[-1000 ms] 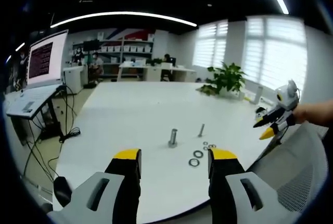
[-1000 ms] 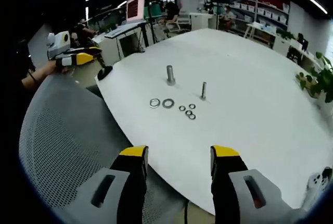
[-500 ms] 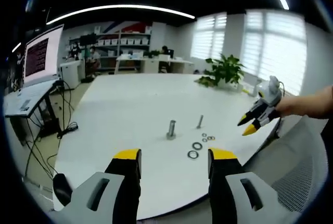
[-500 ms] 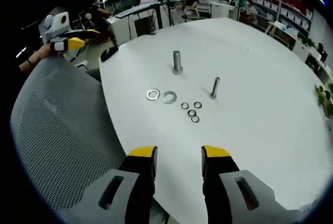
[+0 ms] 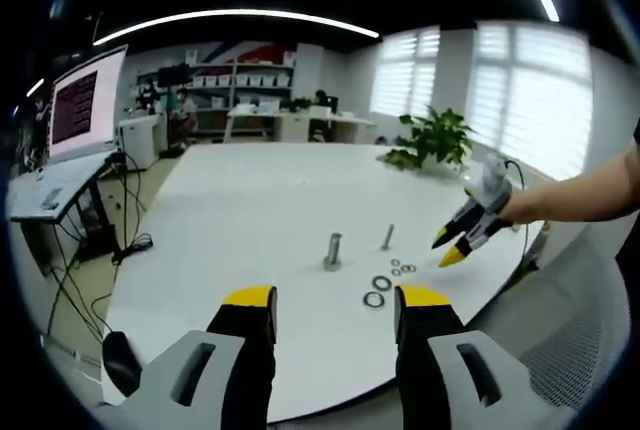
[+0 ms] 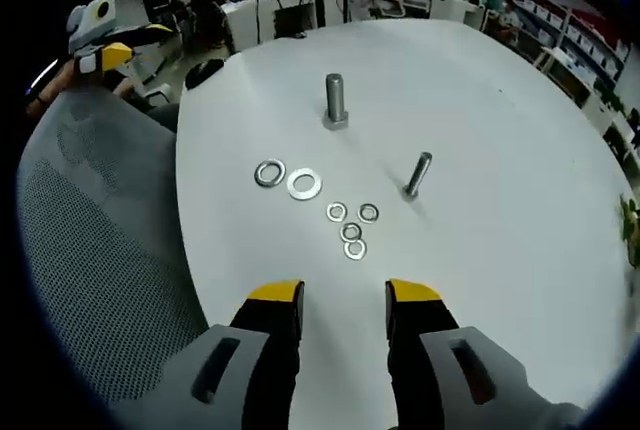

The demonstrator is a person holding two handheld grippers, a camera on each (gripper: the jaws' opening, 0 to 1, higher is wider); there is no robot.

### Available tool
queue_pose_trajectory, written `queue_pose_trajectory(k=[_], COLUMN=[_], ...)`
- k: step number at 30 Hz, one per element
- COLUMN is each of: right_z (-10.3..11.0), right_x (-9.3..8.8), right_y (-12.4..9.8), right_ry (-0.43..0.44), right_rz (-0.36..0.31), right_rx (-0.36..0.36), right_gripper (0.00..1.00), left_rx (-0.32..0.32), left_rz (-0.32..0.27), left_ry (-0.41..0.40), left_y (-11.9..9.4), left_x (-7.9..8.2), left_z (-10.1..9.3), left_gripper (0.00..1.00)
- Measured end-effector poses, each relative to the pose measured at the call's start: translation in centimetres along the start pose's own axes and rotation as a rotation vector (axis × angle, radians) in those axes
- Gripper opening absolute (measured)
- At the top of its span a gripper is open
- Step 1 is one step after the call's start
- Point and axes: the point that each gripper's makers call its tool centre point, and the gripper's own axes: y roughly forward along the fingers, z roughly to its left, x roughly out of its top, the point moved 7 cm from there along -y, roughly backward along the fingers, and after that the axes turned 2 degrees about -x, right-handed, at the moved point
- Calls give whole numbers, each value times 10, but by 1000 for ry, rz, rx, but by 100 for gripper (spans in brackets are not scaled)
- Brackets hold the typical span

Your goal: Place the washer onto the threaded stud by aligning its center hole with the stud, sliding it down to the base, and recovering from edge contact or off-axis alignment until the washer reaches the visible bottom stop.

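- Nothing done yet, by the look of it: no washer lifted, none on either stud.
- Left hand-held gripper (image 5: 333, 298): jaws apart, empty, held back from the near edge of the white table (image 5: 250, 200).
- Two large washers (image 6: 286, 179) flat on the table, side by side and just touching, left of the cluster and nearest the thick stud.
- Thick threaded stud (image 6: 335, 101) upright on a hex base, beyond the large washers, apart from them.
- Four small washers (image 6: 352, 229) in a loose cluster, flat, silver, thin rings with open centres.
- Thin stud (image 6: 417, 175) right of the cluster, upright on the table though it reads as leaning through the fisheye, bare.
- Right hand-held gripper (image 6: 344, 294): jaws apart, empty, over the table edge short of the small washers.
- Left to do: pick a washer, centre its hole over the matching stud, slide down to the base.
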Motion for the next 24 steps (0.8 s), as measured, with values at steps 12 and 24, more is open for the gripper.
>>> queue_pose_trajectory(k=[12, 24], right_z=[0, -3], right_x=[11, 14], right_y=[23, 39], right_ry=[3, -49], right_rz=[30, 78], right_rx=[38, 46], right_gripper=[29, 24], left_rx=[22, 30], left_rz=[-13, -19], left_ry=[0, -5], left_y=[-1, -2], left_x=[2, 2], left_z=[3, 3], left_gripper=[43, 43])
